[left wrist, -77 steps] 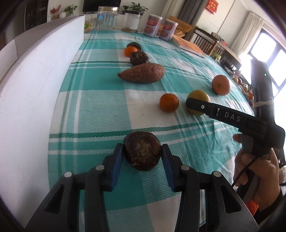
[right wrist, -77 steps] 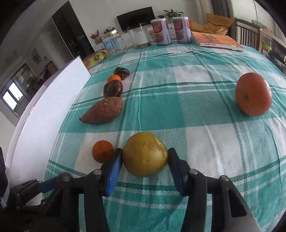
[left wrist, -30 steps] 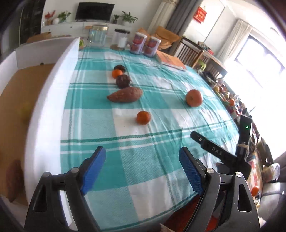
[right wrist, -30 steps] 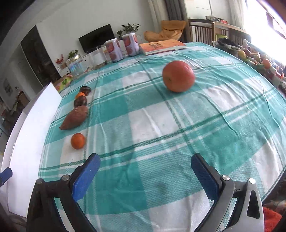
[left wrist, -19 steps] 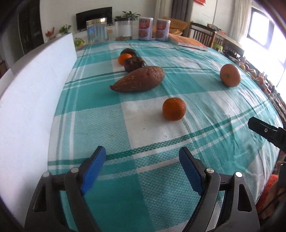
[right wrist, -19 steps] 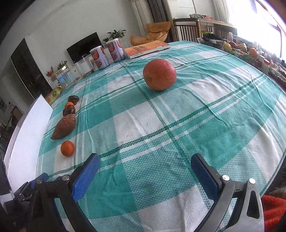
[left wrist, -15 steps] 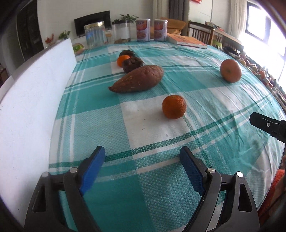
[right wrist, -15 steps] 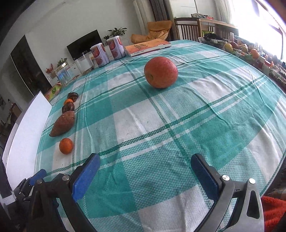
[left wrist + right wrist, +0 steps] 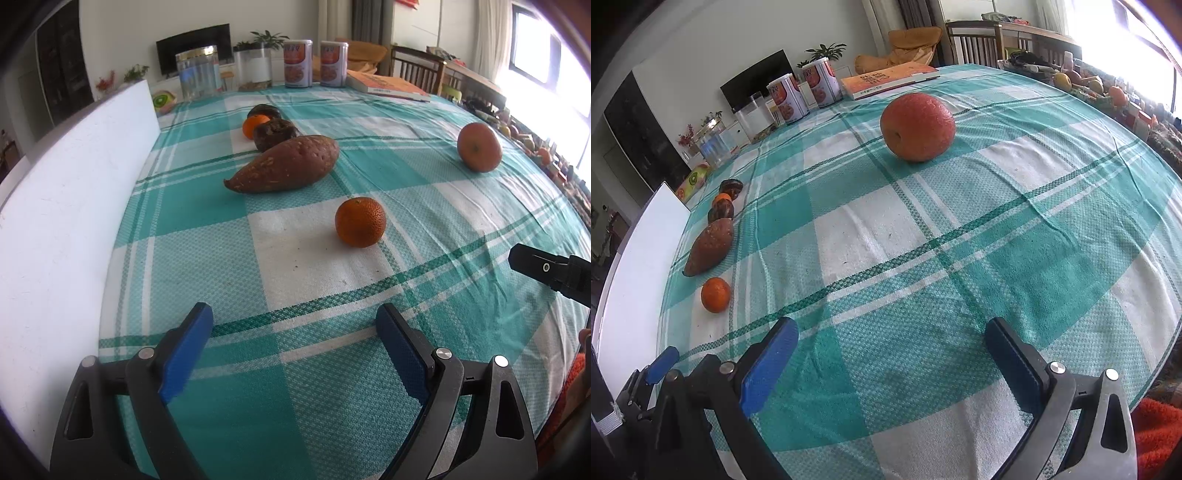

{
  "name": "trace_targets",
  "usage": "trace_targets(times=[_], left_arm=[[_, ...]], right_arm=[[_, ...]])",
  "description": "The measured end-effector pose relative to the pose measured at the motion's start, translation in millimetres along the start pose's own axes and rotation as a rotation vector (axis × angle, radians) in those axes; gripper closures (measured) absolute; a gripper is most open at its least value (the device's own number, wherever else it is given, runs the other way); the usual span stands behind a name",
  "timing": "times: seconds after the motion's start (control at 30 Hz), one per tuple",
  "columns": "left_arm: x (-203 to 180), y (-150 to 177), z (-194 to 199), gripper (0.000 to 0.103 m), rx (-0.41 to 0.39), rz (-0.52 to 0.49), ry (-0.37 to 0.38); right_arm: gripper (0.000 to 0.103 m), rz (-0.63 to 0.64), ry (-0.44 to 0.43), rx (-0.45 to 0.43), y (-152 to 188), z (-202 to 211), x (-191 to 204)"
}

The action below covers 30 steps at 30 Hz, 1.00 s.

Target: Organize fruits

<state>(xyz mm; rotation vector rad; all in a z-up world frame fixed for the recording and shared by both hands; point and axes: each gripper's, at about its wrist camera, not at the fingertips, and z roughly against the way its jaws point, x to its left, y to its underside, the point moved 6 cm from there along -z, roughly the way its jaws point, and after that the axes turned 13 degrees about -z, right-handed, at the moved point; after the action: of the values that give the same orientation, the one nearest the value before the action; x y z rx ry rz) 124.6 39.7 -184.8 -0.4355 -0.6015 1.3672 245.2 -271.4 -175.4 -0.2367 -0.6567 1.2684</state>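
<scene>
My left gripper (image 9: 293, 332) is open and empty above the checked tablecloth; a small tangerine (image 9: 360, 221) lies ahead of it, a little right. Beyond lie a sweet potato (image 9: 286, 164), a dark brown fruit (image 9: 275, 133), a second small tangerine (image 9: 255, 123) and another dark fruit (image 9: 264, 109). A large orange (image 9: 479, 147) sits far right. My right gripper (image 9: 890, 341) is open and empty, well short of the large orange (image 9: 918, 127). The small tangerine (image 9: 716, 294) and sweet potato (image 9: 710, 245) lie to its left.
A white box wall (image 9: 66, 206) runs along the table's left side. Two cans (image 9: 316, 63), clear jars (image 9: 195, 72) and a book (image 9: 388, 86) stand at the far end. The right gripper's finger (image 9: 535, 264) shows at the right edge of the left wrist view.
Both grippers have let go of the dark fruit and the yellow fruit and now stand open and empty. In the last second both have moved lower and closer over the table.
</scene>
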Motion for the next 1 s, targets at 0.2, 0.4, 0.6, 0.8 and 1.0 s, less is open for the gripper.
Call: trace_targets(times=[0.2, 0.4, 0.6, 0.8, 1.0], left_arm=[[0.2, 0.0, 0.1, 0.012, 0.000, 0.000, 0.000], [-0.3, 0.0, -0.1, 0.011, 0.000, 0.000, -0.001], [-0.3, 0.1, -0.2, 0.011, 0.000, -0.001, -0.001], [-0.2, 0.0, -0.3, 0.011, -0.001, -0.001, -0.001], [0.0, 0.0, -0.4, 0.011, -0.001, -0.001, -0.001]], right_arm=[[0.002, -0.003, -0.004, 0.003, 0.0, 0.1, 0.3], [0.001, -0.010, -0.012, 0.007, -0.1, 0.2, -0.6], [0.000, -0.010, -0.012, 0.008, 0.1, 0.1, -0.3], [0.000, -0.001, 0.003, 0.009, 2.1, -1.0, 1.5], [0.000, 0.010, 0.015, 0.010, 2.0, -2.1, 2.9]])
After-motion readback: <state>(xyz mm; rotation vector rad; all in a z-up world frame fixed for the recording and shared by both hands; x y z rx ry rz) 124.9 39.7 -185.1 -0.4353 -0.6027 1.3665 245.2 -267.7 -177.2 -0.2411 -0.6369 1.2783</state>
